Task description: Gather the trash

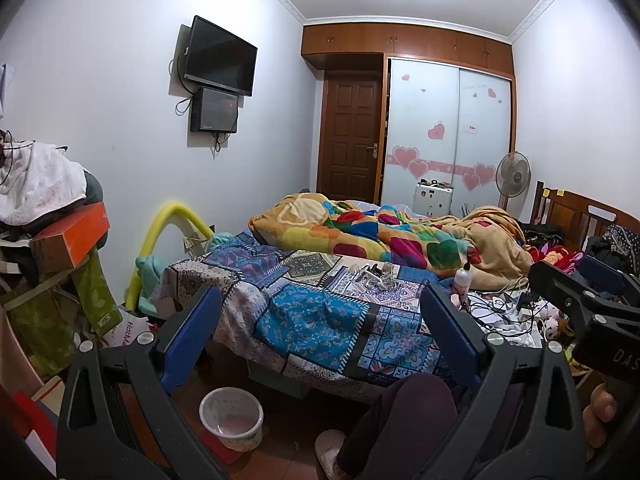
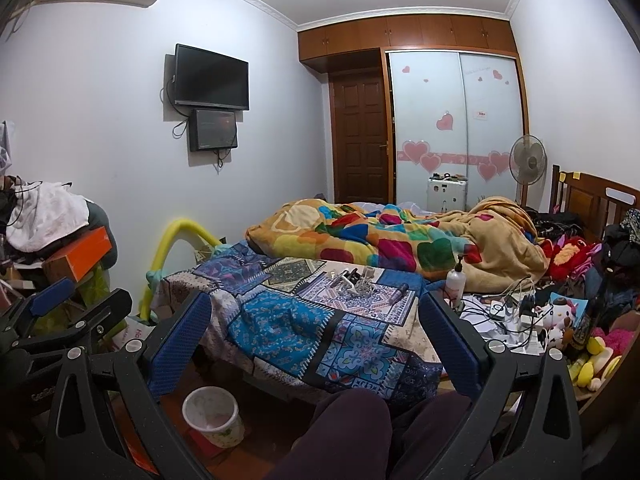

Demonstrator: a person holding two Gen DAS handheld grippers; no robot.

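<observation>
While you hold both claws spread and empty, your left gripper (image 1: 320,320) and right gripper (image 2: 316,332) hang over your knees, facing the patchwork cloth (image 2: 320,320). Small clutter (image 2: 356,280) lies on it. Below left, a waste bin (image 2: 212,414) stands on the floor.
</observation>
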